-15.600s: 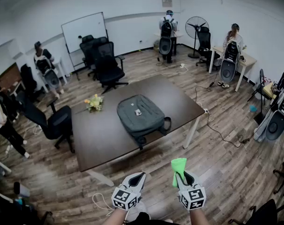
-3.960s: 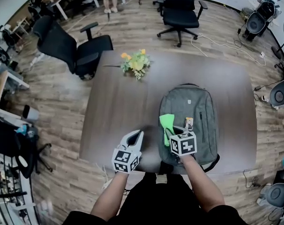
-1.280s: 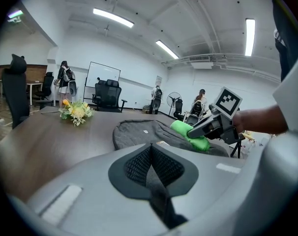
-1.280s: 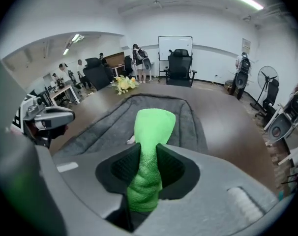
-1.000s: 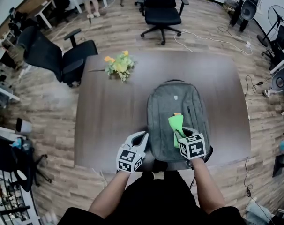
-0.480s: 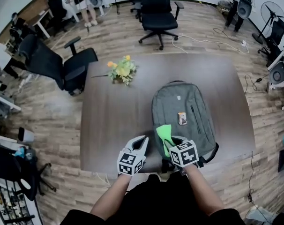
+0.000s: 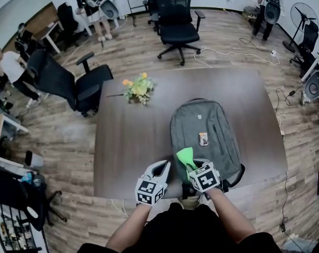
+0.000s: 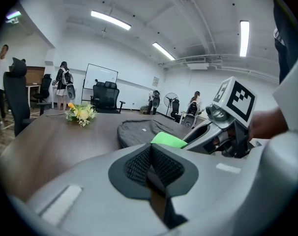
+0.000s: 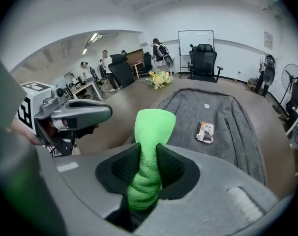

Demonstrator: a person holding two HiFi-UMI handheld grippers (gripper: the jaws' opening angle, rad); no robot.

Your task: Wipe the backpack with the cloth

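Backpack [image 7: 207, 125] end at the near edge of the table [image 7: 122, 146] is hidden behind the right gripper [image 7: 193, 167] and cloth [image 7: 185, 155]; print on its card [image 7: 203, 138] is unreadable.

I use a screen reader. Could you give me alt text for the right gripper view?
The right gripper pinches a green cloth; beyond it a grey backpack lies flat on a brown table, and the left gripper hovers at left.

We're holding the green cloth [image 7: 185, 156] in the R gripper [image 7: 195, 165] over the grey backpack [image 7: 212, 123], at its near-left corner. L gripper [image 7: 160, 167] is hovering just left, over the table [image 7: 122, 141], w/ flowers [image 7: 138, 87] lying far left.
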